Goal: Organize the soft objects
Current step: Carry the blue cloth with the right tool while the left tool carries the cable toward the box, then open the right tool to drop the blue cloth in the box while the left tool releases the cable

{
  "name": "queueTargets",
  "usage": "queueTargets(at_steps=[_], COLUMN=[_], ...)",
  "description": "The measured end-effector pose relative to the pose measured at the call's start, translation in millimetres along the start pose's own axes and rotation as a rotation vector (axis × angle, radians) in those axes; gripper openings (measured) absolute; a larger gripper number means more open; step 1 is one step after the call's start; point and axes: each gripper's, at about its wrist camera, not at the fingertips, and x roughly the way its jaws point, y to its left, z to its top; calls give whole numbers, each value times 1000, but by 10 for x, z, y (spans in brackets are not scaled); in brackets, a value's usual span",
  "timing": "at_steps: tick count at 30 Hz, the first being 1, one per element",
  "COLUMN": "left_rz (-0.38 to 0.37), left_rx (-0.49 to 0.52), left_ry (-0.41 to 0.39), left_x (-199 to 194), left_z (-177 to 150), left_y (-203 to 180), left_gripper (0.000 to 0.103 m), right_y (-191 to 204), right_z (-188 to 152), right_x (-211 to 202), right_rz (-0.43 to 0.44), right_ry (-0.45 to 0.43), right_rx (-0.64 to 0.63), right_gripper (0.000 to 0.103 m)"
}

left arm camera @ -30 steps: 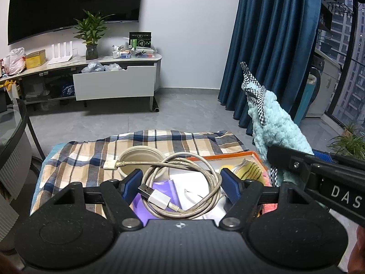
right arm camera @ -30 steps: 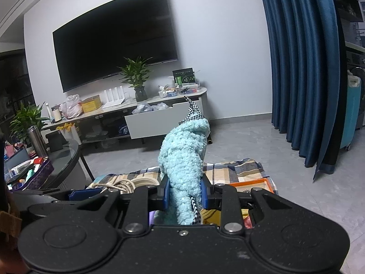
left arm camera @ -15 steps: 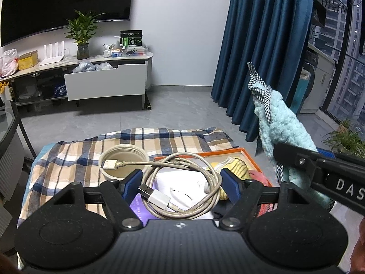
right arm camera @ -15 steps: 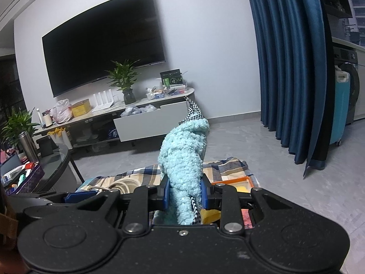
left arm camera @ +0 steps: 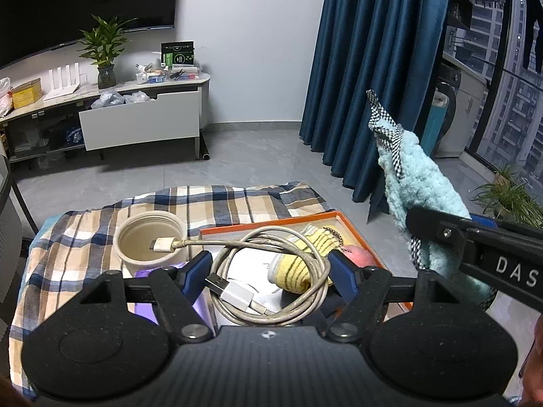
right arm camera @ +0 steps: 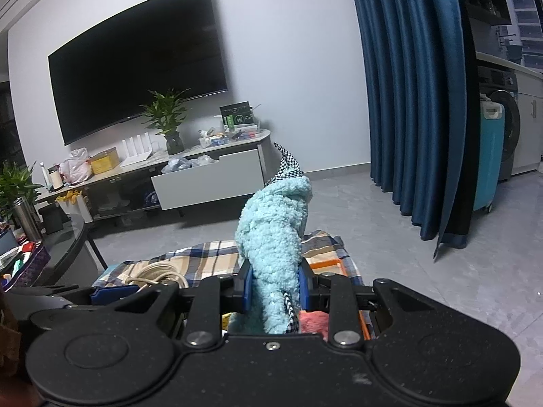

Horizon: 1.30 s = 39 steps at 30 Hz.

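My left gripper (left arm camera: pixel 269 268) is shut on a coiled grey charging cable (left arm camera: pixel 237 294), whose loose plug end hangs over a beige cup (left arm camera: pixel 149 261). Below it lies an orange-rimmed tray (left arm camera: pixel 271 227) holding a yellow striped sock (left arm camera: pixel 295 271) and a pink soft item (left arm camera: pixel 359 254). My right gripper (right arm camera: pixel 275 288) is shut on a fluffy light-blue cloth (right arm camera: pixel 271 237) bundled with a black-and-white checked fabric (right arm camera: pixel 288 166), which sticks up above the pads. In the left wrist view that bundle (left arm camera: pixel 420 176) is held up at the tray's right side.
A plaid cloth (left arm camera: pixel 85 237) covers the low surface under the cup and tray. A purple item (left arm camera: pixel 200 305) lies beside the tray. A TV stand with an open drawer (left arm camera: pixel 139 122) stands behind, dark blue curtains (left arm camera: pixel 373 68) at right, a glass table (right arm camera: pixel 68 237) at left.
Both grippers have drifted to the right over the plaid surface, so the cup now sits left of the left gripper and the tray lies under it. Both grips are unchanged.
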Motion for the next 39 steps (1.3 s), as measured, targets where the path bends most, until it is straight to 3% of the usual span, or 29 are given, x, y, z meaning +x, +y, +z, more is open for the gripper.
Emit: queueTargets(at_steps=[24, 39], left_rz=[-13, -12], left_rx=[31, 25], left_ry=[37, 70], left_x=[156, 270], left_z=[-60, -176], left_y=[-255, -384], left_gripper=[75, 75], right_y=[-426, -599], right_z=[-71, -250], right_x=[63, 236], right_rz=[-60, -45], right_ry=[40, 113], right_rx=[-11, -18], right_gripper=[32, 33])
